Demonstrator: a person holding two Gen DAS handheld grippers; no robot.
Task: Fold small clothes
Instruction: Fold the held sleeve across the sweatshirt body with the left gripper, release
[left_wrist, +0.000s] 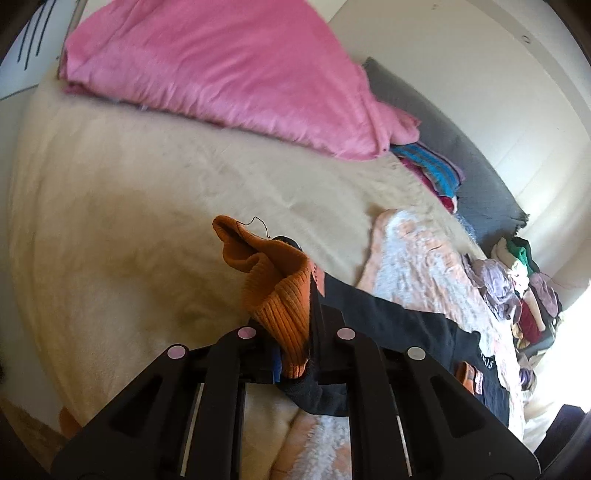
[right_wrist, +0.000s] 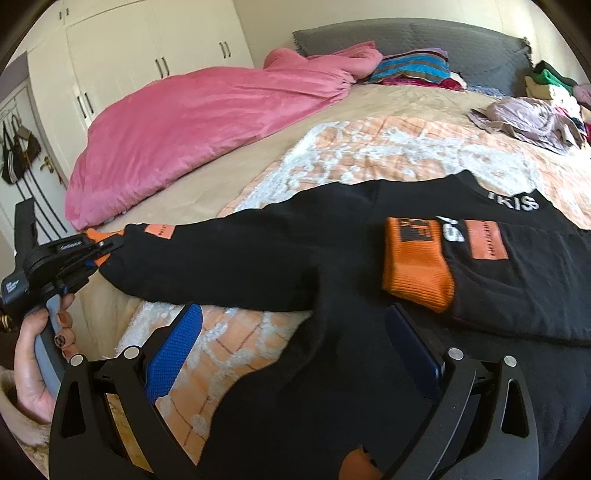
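Black sweatshirt (left_wrist: 413, 325): in the left wrist view, its orange cuff (left_wrist: 284, 306) is clamped in the closed left tool (left_wrist: 295, 354) above the bed (left_wrist: 129, 206). In the right wrist view, the sweatshirt is spread on the bed; the right tool (right_wrist: 295, 354) is held open over it.

Cut off at four o'clock: black sweater (right_wrist: 332, 258). Hidden inside orange cuff (left_wrist: 284, 306): left gripper (left_wrist: 295, 354) fingertips. Too small to tell at two o'clock: heaped clothes (right_wrist: 554, 92).
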